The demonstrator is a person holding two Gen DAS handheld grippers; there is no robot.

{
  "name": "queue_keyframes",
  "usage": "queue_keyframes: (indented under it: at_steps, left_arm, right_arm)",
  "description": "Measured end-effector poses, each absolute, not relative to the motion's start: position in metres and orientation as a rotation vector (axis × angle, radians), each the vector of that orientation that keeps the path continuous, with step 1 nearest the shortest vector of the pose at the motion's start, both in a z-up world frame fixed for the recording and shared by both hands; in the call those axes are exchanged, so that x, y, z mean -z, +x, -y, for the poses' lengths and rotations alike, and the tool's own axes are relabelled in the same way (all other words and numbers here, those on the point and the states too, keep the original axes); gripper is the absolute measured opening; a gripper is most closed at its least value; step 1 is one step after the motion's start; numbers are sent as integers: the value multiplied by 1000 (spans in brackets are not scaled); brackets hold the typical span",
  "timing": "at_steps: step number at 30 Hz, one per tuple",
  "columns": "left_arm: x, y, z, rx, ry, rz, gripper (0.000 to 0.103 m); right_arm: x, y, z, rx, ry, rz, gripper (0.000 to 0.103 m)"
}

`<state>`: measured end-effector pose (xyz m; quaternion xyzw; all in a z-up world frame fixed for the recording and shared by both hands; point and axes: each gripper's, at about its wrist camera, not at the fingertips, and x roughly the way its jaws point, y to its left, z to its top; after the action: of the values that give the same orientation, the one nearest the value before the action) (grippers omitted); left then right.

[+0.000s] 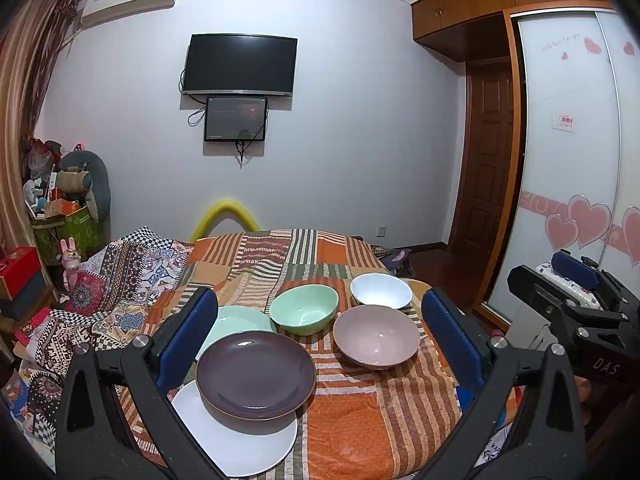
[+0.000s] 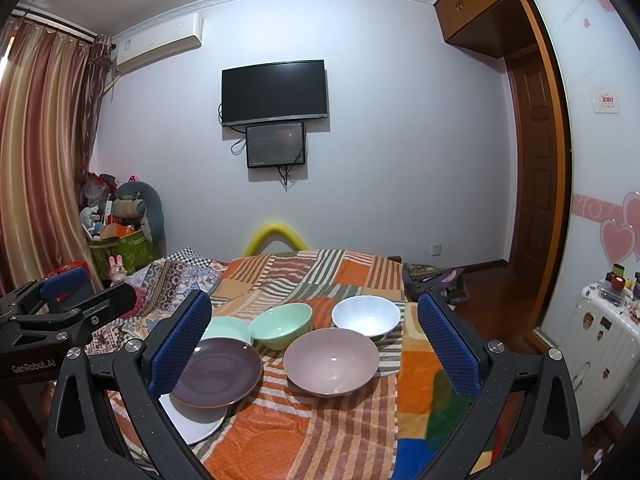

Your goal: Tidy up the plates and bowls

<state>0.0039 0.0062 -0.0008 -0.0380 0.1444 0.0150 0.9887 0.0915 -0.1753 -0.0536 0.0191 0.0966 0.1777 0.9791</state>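
Note:
On the patchwork-covered table (image 1: 360, 420) a dark purple plate (image 1: 256, 374) rests partly on a white plate (image 1: 240, 440), with a pale green plate (image 1: 240, 320) behind them. A green bowl (image 1: 304, 309), a white bowl (image 1: 381, 290) and a mauve bowl (image 1: 377, 336) stand to the right. The same dishes show in the right wrist view: purple plate (image 2: 218, 372), white plate (image 2: 196, 420), green plate (image 2: 224, 330), green bowl (image 2: 281, 325), white bowl (image 2: 366, 316), mauve bowl (image 2: 332, 360). My left gripper (image 1: 320, 344) and right gripper (image 2: 316, 352) are open, empty, above the near edge.
The other gripper shows at the edge of each view: the right one (image 1: 576, 304), the left one (image 2: 60, 312). A quilt-covered heap (image 1: 120, 280) lies left of the table. A white suitcase (image 2: 596, 344) and wardrobe doors (image 1: 572, 160) stand right.

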Motion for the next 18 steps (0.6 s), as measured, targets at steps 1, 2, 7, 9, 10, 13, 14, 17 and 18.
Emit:
queue_keyframes:
  at_steps: [1,2,7,9,10,13,14,17,18]
  left_arm:
    - [1,4,-6,-31,-77,-290,103]
    - [1,4,-6,-30,-77,-290,103]
    - [1,4,-6,-31,-76,-290,103]
    - [0,4,-6,-31,-76,-291,103]
    - [0,4,-6,-30,-76,-291,103]
    - [0,5,-6,-31,-76,-290,103]
    - [0,5,-5,-31,-76,-291,103]
    - [-1,6,-5,-32,-77,-293,103]
    - [0,6,-5,-33,-77,-294,103]
  right_arm:
    - [54,91,175,-358,39,-195,103]
    - [54,91,175,-358,39,-194,103]
    - [53,91,175,-359,37,-192,103]
    - [52,91,175,-359,38,-192,103]
    - [52,91,175,-360,38,-192,103]
    - [51,91,175,-361,39,-191,103]
    - [51,91,174,-362,39,-191,103]
    - [51,90,175,-362,39,-192,103]
    - [51,90,175,-363,39,-192,103]
